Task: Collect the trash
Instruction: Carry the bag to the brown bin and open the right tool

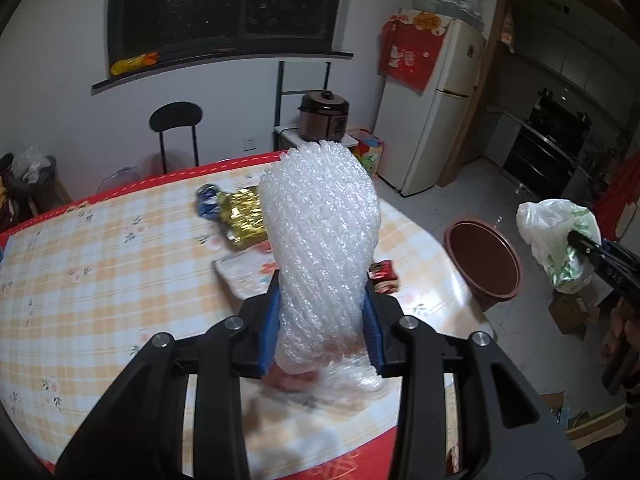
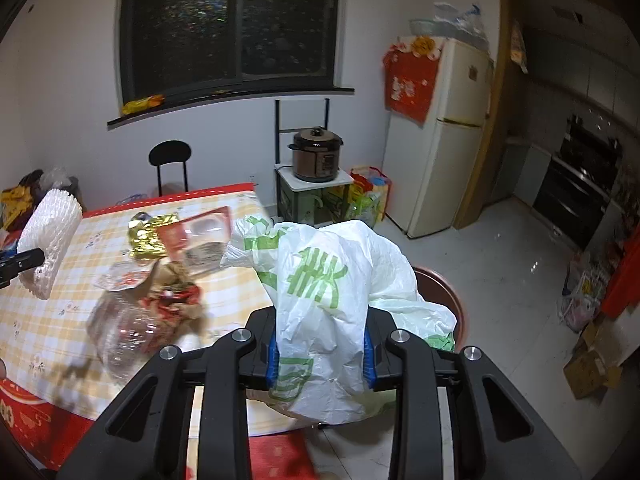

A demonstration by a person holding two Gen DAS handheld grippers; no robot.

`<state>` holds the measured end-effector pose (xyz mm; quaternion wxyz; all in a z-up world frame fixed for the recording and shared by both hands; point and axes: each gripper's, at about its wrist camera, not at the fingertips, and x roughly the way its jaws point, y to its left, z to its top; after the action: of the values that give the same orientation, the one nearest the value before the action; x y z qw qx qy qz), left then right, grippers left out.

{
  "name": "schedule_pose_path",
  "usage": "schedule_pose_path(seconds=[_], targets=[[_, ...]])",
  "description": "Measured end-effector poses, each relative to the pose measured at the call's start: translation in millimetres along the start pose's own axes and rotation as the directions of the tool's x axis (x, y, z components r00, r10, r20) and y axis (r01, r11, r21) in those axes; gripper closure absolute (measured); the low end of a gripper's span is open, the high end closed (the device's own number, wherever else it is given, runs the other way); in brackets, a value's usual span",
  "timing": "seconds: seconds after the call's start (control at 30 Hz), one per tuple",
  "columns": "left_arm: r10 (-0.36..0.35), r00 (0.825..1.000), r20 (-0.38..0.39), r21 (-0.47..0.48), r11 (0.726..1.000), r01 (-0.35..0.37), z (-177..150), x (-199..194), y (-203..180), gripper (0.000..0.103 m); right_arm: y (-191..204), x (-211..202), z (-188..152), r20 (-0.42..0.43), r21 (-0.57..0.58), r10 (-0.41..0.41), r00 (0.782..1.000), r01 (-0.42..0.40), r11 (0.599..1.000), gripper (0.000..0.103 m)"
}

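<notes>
My left gripper (image 1: 322, 312) is shut on a wad of clear bubble wrap (image 1: 320, 224) and holds it above the checked table (image 1: 100, 272); it also shows in the right wrist view (image 2: 50, 240). My right gripper (image 2: 320, 344) is shut on a white plastic bag with green print (image 2: 320, 292), held off the table's right edge, over a brown round bin (image 1: 484, 264). The bag also shows in the left wrist view (image 1: 556, 236). On the table lie a gold foil wrapper (image 1: 244, 216), a blue crushed wrapper (image 1: 208, 200), a red wrapper (image 1: 384, 276) and a clear plastic container (image 2: 124, 328).
The bin's rim also shows behind the bag in the right wrist view (image 2: 448, 292). A black chair (image 1: 176, 128) stands behind the table. A pressure cooker (image 1: 324, 116) sits on a small stand, next to a white fridge (image 1: 436, 108). Cardboard boxes (image 2: 592, 360) lie on the floor at right.
</notes>
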<state>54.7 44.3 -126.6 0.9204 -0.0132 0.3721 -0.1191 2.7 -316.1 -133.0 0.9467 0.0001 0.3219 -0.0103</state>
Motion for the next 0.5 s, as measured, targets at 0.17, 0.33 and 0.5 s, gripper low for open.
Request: schedule_pose_path(seconds=[0.17, 0.33, 0.5], targets=[[0.009, 1.000, 0.005, 0.014, 1.000, -0.009, 18, 13, -57, 0.065, -57, 20, -3, -0.020, 0.032, 0.015, 1.000, -0.015, 0.999, 0.072], [0.063, 0.998, 0.016, 0.012, 0.998, -0.063, 32, 20, -94, 0.065, -120, 62, -5, -0.057, 0.072, 0.025, 0.998, -0.021, 0.997, 0.072], [0.121, 0.992, 0.024, -0.009, 0.993, -0.120, 40, 19, -123, 0.065, -169, 114, -7, -0.118, 0.126, 0.048, 0.992, -0.033, 0.992, 0.072]])
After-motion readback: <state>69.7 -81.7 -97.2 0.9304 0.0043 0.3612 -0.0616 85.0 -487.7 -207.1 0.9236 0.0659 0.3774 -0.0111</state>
